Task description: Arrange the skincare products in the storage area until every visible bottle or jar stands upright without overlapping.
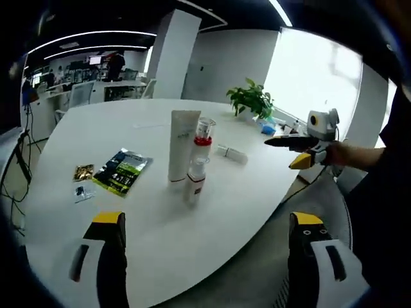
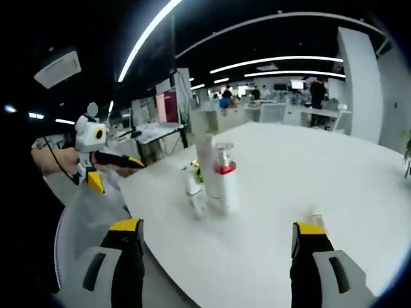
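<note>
In the left gripper view, the table (image 1: 160,244) spreads ahead of the left gripper (image 1: 209,224). 3 products stand clustered straight ahead: a tall tube (image 1: 182,146), a pump bottle (image 1: 203,138) just right of it, and a small bottle (image 1: 195,180) nearest the jaws. A small item (image 1: 231,153) lies to their right. A leaflet (image 1: 122,170) and 2 cards (image 1: 83,181) lie ahead-left. A potted plant (image 1: 252,99) stands far behind. The right gripper (image 1: 302,151) hangs off the table's right edge.
</note>
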`<state>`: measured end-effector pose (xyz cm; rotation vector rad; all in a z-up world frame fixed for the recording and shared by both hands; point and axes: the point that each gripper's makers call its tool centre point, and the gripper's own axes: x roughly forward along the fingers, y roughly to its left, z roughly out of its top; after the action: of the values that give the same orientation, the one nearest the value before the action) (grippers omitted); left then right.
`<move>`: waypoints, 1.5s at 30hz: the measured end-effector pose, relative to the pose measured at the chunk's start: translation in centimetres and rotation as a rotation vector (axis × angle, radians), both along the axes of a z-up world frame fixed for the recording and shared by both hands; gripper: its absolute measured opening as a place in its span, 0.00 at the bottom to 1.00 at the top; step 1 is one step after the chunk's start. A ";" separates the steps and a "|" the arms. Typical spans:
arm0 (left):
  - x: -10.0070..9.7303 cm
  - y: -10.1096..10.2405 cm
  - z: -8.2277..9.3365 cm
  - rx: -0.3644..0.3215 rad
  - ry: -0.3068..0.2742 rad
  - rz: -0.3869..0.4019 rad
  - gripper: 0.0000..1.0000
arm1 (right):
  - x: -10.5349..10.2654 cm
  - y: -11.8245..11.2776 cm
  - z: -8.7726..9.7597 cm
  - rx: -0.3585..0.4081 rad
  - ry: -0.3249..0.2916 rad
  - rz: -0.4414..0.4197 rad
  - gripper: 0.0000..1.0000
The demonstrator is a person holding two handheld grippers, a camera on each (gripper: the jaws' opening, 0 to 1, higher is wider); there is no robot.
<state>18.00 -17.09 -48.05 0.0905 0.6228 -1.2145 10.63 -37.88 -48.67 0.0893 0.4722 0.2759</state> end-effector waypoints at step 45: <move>2.1 -1.0 -1.1 0.008 0.041 0.060 0.96 | 1.3 -10.4 -5.5 -0.167 0.304 -0.140 0.68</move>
<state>20.11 -18.07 -49.12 0.0537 0.6618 -1.1579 11.93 -48.26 -54.13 0.0007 0.7859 0.0838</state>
